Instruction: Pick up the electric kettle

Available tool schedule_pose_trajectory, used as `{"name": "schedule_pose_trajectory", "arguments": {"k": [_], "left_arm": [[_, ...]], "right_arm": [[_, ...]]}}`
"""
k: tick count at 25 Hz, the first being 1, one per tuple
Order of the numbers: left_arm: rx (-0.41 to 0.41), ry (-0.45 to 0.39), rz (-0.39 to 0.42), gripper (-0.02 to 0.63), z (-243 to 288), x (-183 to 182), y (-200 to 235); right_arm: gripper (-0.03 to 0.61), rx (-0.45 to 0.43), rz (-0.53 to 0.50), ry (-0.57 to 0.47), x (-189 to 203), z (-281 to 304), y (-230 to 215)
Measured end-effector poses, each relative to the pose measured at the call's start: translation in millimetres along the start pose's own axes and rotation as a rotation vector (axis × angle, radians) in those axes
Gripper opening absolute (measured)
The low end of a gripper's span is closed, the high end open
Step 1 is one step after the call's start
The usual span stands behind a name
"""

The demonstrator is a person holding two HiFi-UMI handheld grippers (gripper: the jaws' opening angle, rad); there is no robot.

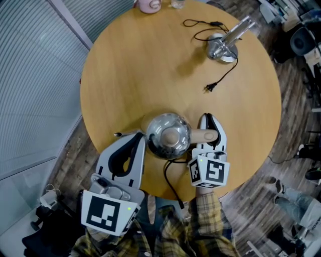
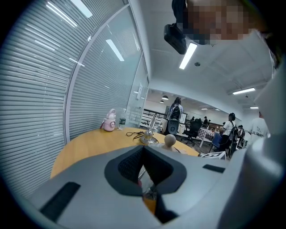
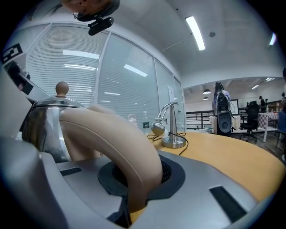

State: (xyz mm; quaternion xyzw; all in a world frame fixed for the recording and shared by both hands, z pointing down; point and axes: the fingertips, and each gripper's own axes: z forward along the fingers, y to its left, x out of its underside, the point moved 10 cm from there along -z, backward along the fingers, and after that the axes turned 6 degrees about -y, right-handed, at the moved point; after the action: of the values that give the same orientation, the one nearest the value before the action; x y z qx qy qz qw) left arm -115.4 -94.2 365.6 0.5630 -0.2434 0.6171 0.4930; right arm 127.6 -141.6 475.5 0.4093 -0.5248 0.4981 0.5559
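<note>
The steel electric kettle with a wooden lid knob stands near the front edge of the round wooden table. Its beige handle sticks out to the right. My right gripper is shut on that handle; in the right gripper view the handle arches down between the pads, with the kettle body at left. My left gripper sits just left of the kettle by its thin spout, jaws shut at the tips. I cannot tell whether it touches the spout. The kettle knob shows past the left gripper.
A metal desk lamp lies at the table's far right, its black cord ending in a loose plug. A pink bottle stands at the far edge. The kettle's black cord runs off the front edge. A glass wall is to the left.
</note>
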Motion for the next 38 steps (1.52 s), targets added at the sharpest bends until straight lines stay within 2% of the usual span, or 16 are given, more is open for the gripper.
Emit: {"name": "schedule_pose_trajectory", "arguments": {"k": [18, 22, 31, 38], "left_arm": [[-0.013, -0.035, 0.007, 0.002, -2, -18, 2], [-0.014, -0.052, 0.011, 0.002, -4, -25, 2], [-0.010, -0.089, 0.011, 0.002, -8, -41, -6], [0.002, -0.159, 0.058, 0.002, -15, -71, -12]], "right_arm": [[0.057, 0.045, 0.063, 0.015, -7, -1, -4], [0.057, 0.049, 0.107, -0.024, -24, 0, -5], [0.057, 0.032, 0.051, -0.042, -55, 2, -5], [0.057, 0.028, 0.055, -0.044, -82, -4, 1]]}}
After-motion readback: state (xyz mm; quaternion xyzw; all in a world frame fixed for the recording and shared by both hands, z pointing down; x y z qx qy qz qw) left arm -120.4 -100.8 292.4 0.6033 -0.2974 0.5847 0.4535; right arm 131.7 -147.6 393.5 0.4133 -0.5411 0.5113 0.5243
